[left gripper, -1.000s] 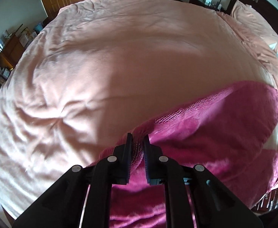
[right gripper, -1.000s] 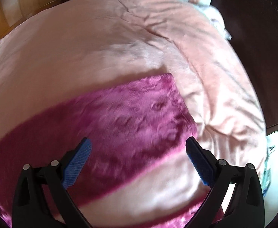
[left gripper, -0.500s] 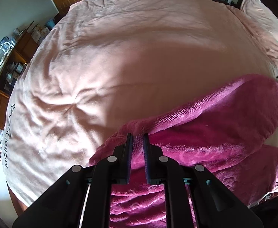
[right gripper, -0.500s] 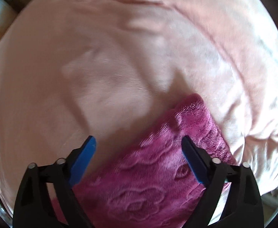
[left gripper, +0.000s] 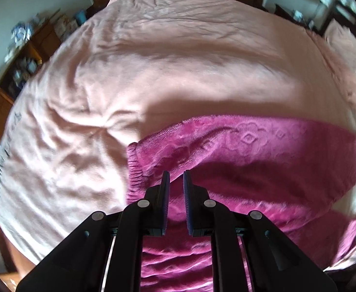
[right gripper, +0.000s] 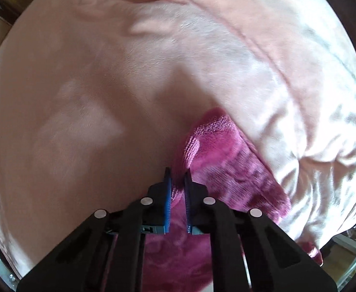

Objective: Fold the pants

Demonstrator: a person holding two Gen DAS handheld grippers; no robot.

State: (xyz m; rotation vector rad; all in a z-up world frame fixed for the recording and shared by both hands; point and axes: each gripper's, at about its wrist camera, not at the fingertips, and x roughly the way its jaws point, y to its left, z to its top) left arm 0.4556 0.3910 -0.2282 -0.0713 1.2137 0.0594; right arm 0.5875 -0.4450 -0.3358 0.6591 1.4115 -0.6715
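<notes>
The magenta fleece pants (left gripper: 238,150) lie across the near part of a pink bed cover, with embossed flower patterns and a ruffled waistband at the left end. My left gripper (left gripper: 176,177) is shut on the pants' fabric near the waistband end. In the right wrist view the pants (right gripper: 226,155) show a leg end that points up and left. My right gripper (right gripper: 177,174) is shut on the edge of that leg end, and fabric bulges between the blue pads.
The pink bed cover (left gripper: 178,60) fills both views and is wrinkled. A wooden cabinet with clutter (left gripper: 24,48) stands to the left of the bed. A nightstand with a lamp (left gripper: 324,2) stands at the far right. The bed's right edge (right gripper: 343,194) drops off.
My right gripper was wide open over the leg end and has now closed on it. My left gripper has stayed shut on the pants and carried the fabric forward, so more of the top layer shows.
</notes>
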